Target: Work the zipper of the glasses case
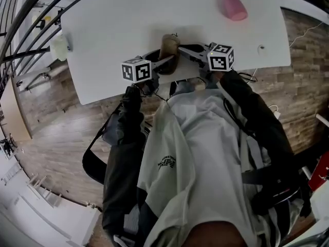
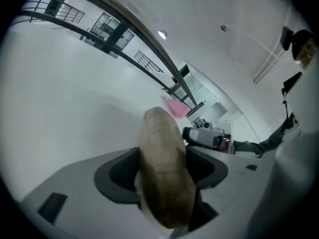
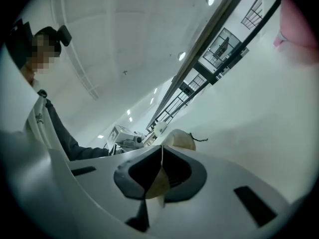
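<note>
While the glasses case (image 1: 168,48) is held upright at the near edge of the table (image 1: 118,24), its inside hidden, the left gripper (image 1: 163,62) clamps its body, tilted downward; the right gripper (image 1: 181,48), nearly level, pinches a thin tan tab (image 3: 155,185) on it.

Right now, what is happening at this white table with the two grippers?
A person works at a white table with a gripper in each hand. The left gripper clamps the tan glasses case, which stands on its edge. The right gripper is shut on a thin tan piece at the case's side, probably the zipper pull.
</note>
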A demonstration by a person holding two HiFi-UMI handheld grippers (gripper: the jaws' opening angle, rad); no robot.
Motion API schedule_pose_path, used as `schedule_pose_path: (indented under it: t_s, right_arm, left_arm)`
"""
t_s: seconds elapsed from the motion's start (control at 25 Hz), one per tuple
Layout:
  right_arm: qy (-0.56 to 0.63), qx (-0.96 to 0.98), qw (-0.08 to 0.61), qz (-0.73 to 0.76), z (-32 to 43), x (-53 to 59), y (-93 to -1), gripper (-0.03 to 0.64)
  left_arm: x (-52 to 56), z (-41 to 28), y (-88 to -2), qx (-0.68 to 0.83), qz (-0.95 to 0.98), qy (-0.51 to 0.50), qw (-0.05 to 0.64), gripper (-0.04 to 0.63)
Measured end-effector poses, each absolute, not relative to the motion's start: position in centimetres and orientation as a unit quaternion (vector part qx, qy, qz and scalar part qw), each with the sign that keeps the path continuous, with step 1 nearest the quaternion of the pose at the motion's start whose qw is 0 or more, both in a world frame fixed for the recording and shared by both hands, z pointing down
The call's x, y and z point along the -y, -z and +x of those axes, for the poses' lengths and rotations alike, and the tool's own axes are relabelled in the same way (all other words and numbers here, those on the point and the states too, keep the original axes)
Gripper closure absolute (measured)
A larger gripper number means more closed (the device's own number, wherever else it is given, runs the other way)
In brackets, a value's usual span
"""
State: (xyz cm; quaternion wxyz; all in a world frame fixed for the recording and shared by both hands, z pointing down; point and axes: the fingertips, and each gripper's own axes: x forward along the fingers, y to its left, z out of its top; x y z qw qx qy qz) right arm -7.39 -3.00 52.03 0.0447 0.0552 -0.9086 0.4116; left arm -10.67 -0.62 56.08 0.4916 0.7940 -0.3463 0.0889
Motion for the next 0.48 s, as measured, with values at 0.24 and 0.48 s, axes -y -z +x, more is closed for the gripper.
schedule_pose_path:
  t_s: [0.24, 0.48]
  right_arm:
    - [-0.282, 0.958, 0.020, 0.041, -3.7, 4.4, -45.6, 0.615]
    - [-0.232, 0.970, 0.073, -0.012, -1.4, 4.8, -44.3, 0.435]
  left_arm:
    - [-0.3, -9.9, -54.0, 0.338, 0.814, 0.021, 0.471, 0.324]
    - [-1.9, -7.9, -50.5, 0.280, 0.844, 0.089, 0.448, 0.325]
